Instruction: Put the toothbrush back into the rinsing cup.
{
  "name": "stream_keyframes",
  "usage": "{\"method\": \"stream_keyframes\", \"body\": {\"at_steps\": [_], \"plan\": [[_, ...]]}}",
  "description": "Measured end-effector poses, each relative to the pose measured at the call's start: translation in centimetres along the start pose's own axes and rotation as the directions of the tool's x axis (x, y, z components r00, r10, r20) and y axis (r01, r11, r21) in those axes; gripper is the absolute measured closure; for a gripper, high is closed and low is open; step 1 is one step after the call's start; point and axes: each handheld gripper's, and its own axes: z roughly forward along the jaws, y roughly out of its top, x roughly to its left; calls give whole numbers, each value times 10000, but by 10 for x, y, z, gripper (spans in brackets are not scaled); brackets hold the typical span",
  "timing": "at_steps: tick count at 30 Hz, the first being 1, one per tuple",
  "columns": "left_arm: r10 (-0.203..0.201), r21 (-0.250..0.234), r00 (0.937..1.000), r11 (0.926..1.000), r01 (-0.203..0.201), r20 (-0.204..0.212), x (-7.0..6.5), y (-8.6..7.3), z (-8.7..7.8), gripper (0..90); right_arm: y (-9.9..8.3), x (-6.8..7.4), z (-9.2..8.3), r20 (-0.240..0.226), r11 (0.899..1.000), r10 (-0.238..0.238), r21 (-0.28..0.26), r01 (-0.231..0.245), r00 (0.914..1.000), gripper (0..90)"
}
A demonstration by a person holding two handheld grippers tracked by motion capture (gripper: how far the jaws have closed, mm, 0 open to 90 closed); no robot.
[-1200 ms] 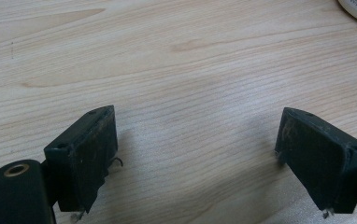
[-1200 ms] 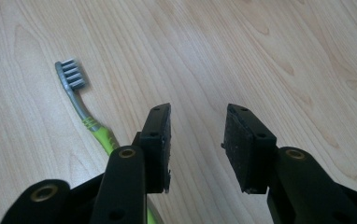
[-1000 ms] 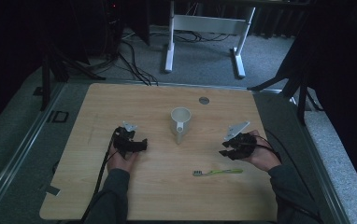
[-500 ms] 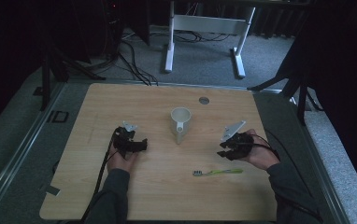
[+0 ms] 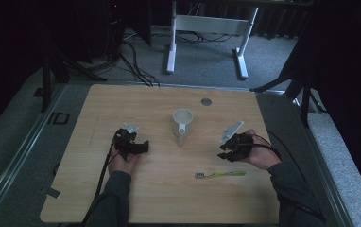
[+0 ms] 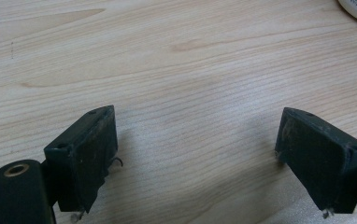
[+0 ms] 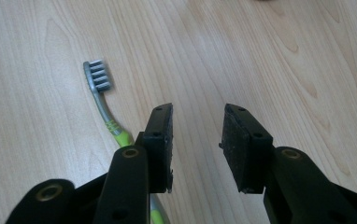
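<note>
Toothbrush (image 7: pixel 103 105) lies left of the right gripper (image 7: pixel 196 123), whose parted jaws have just been closing on nothing. Left gripper (image 6: pixel 196 140) gapes wide over bare table (image 6: pixel 204 60).

The right gripper (image 5: pixel 226 150) shifts slightly toward the toothbrush (image 5: pixel 220 174) compared with the earlier pictures, and its hand (image 5: pixel 259 156) sits a little lower on the table (image 5: pixel 122 198) in the high view. Its jaws have just been closing. They stand at a narrow gap, with bare wood between them. In the right gripper view, the toothbrush (image 7: pixel 103 105) lies just outside the left-hand jaw, its handle passing beneath that jaw; the pads do not press on it.
</note>
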Motion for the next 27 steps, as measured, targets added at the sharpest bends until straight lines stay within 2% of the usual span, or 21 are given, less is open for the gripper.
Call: {"method": "stream_keyframes", "body": {"at_steps": [27], "plan": [[2, 0, 10000, 10000, -2, 0, 0, 0, 0, 134, 15, 6, 7, -479, 9952, -692, 664, 723, 9965, 655]]}}
